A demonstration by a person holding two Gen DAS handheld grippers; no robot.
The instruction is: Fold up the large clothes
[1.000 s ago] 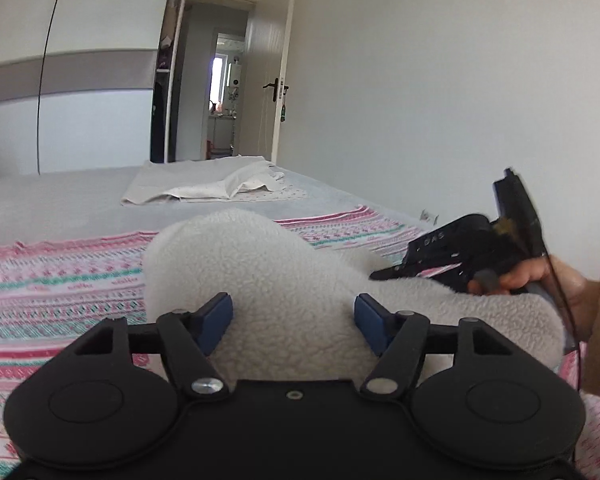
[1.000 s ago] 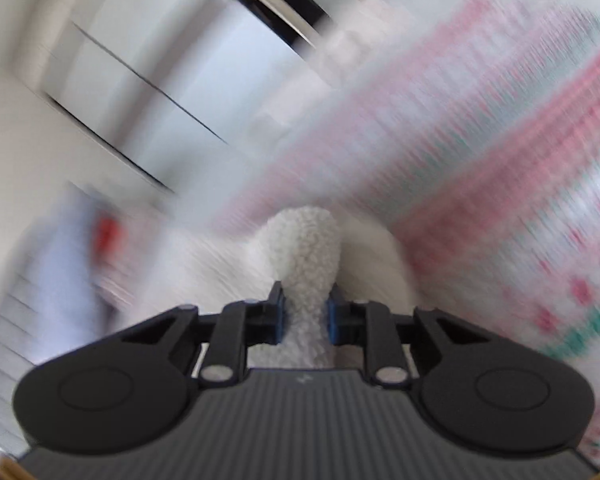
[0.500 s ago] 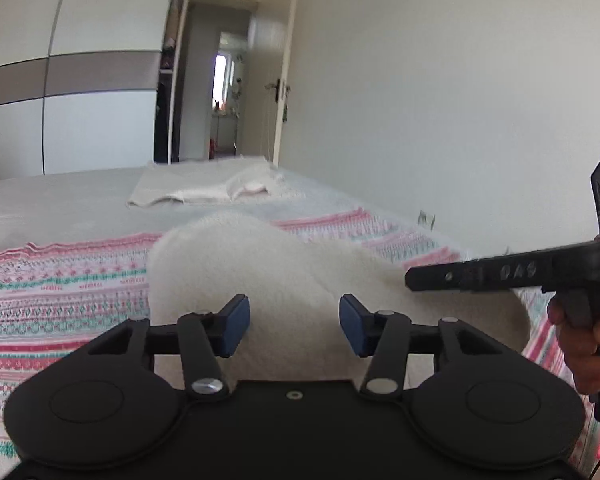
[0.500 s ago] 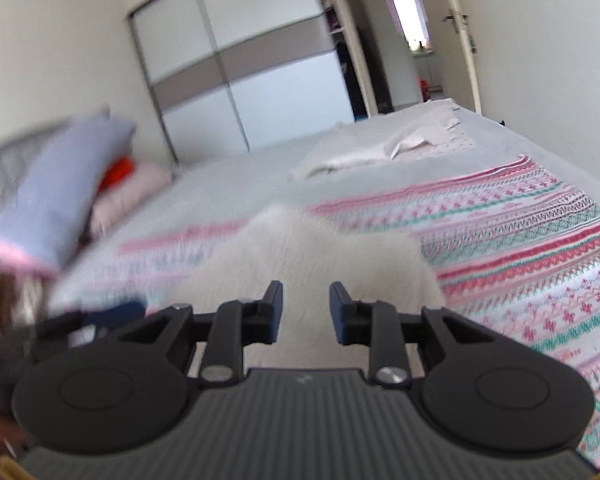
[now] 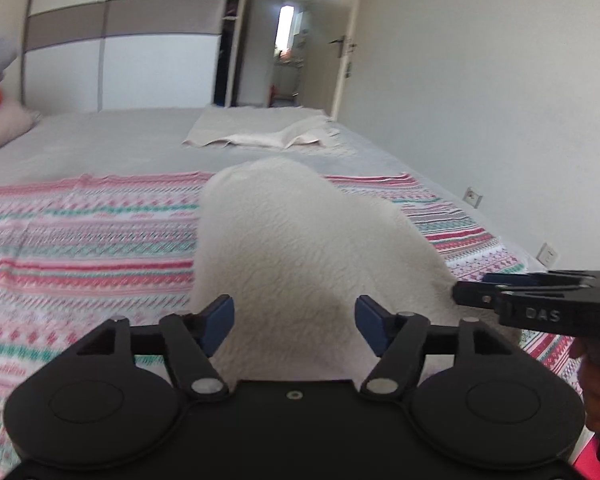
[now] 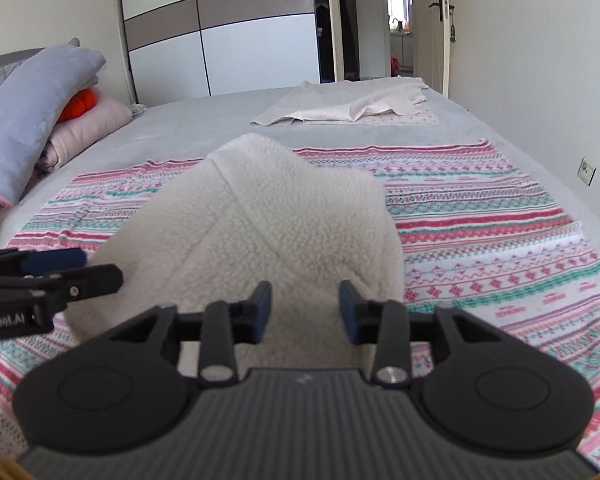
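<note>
A cream fleece garment [image 5: 300, 248] lies bunched on a pink, white and green patterned blanket [image 5: 80, 232] on the bed; it also shows in the right wrist view [image 6: 260, 232]. My left gripper [image 5: 294, 324] is open just above the garment's near edge and holds nothing. My right gripper [image 6: 304, 310] is open over the garment's near right part, also empty. The right gripper also shows at the right of the left wrist view [image 5: 476, 290], beside the garment. The left gripper also shows at the left of the right wrist view [image 6: 100, 270].
A flat beige cloth [image 6: 352, 108] lies at the far end of the grey bed [image 5: 112, 140]. Pillows and an orange item [image 6: 44, 108] are stacked at the left. A white wall [image 5: 480, 80] runs along the right; a wardrobe [image 6: 228, 32] and open door stand behind.
The right gripper opened and let go of the fleece, swinging from a blurred tilt to level. The left gripper opened wider. The garment settled onto the blanket.
</note>
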